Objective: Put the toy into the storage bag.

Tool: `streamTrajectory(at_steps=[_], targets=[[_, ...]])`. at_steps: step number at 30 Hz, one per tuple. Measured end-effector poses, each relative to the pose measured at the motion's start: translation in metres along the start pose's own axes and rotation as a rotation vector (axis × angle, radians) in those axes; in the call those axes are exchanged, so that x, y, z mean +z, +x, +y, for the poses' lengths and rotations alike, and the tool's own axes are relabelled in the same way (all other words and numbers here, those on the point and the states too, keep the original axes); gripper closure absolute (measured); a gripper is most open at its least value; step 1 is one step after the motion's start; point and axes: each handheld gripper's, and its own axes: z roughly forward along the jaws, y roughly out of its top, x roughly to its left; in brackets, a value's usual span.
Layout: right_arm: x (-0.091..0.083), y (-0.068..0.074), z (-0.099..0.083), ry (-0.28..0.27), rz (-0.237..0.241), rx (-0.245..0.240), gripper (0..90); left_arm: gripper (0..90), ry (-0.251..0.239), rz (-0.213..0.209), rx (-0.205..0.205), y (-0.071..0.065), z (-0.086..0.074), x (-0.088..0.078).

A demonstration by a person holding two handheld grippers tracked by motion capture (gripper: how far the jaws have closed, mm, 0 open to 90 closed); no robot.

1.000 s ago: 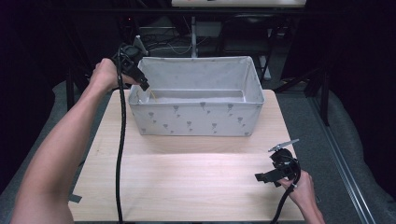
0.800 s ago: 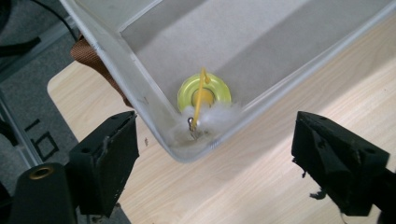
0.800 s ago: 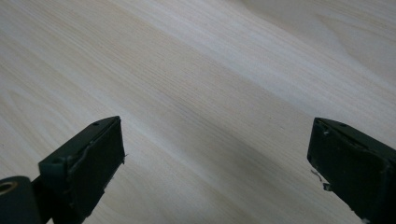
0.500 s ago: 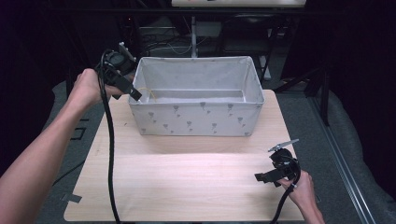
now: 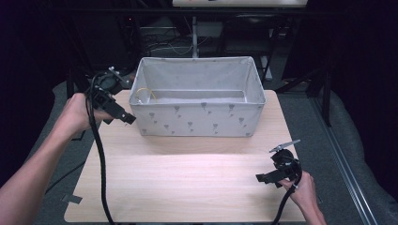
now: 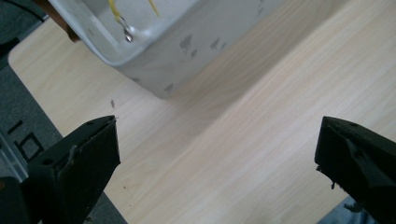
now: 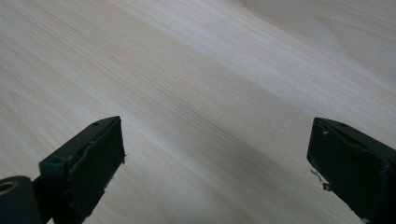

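Change: we see the left gripper (image 5: 123, 117) has come back from over the bin's (image 5: 197, 123) left end to just outside its near-left corner, its jaws having opened with nothing between them; the right gripper (image 5: 264, 177) has not stirred.
Cable: a thin yellow cable (image 5: 145, 95) with a small metal tip lies inside the bin at its left end, about 10 o'clock from the table's (image 5: 187, 187) middle.
Handling: we judge it light, limp and springy, apt to slip; best pinched across the wire near the metal tip (image 6: 127, 33).
Bin: soft grey fabric, likely to sag if pushed.
Left hand: at 9 o'clock, forearm slanting in from the near left, jaws spread wide and empty, aimed toward the table.
Right hand: at 5 o'clock, low over the wood, jaws wide apart, holding nothing.
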Motion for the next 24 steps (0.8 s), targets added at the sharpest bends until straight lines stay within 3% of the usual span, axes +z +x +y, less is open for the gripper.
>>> streamTrajectory(at_steps=[11,20,24], targets=[[-0.001,-0.001,0.0,-0.003,0.0,0.003,3.5,0.1,0.051,-0.026,0.007,-0.02,-0.05,0.034],[-0.001,-0.001,-0.001,-0.005,-0.002,-0.003,3.6,0.1,0.042,-0.047,-0.024,-0.036,-0.085,0.07],[-0.001,0.0,-0.001,-0.003,-0.006,-0.002,3.6,0.1,0.011,-0.076,-0.068,-0.043,-0.104,0.088]])
